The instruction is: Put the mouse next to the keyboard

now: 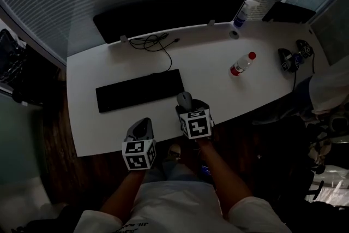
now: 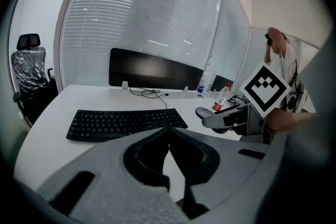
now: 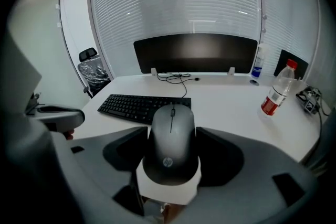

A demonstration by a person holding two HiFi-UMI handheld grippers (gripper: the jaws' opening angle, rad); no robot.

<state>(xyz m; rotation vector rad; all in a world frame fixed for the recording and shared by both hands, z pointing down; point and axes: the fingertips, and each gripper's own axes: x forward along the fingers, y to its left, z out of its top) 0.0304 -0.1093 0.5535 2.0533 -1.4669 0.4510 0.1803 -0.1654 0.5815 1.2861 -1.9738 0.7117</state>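
Mouse (image 3: 172, 136) looks light, stiff and smooth, so it may slip; the right tool (image 1: 186, 105) clamps its two sides near the keyboard (image 1: 140, 90) right end. Left tool (image 2: 169, 136) is closed, empty.

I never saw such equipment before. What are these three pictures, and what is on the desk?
No robot here: a person works with two hand-held claw tools. One picture comes from a camera on the head, looking down; the other two ride on the claws. On the white desk are a flat black keyboard, a clear plastic bottle with a red cap and a wide black monitor. The right claw grips a grey computer mouse; the left claw is shut and empty.
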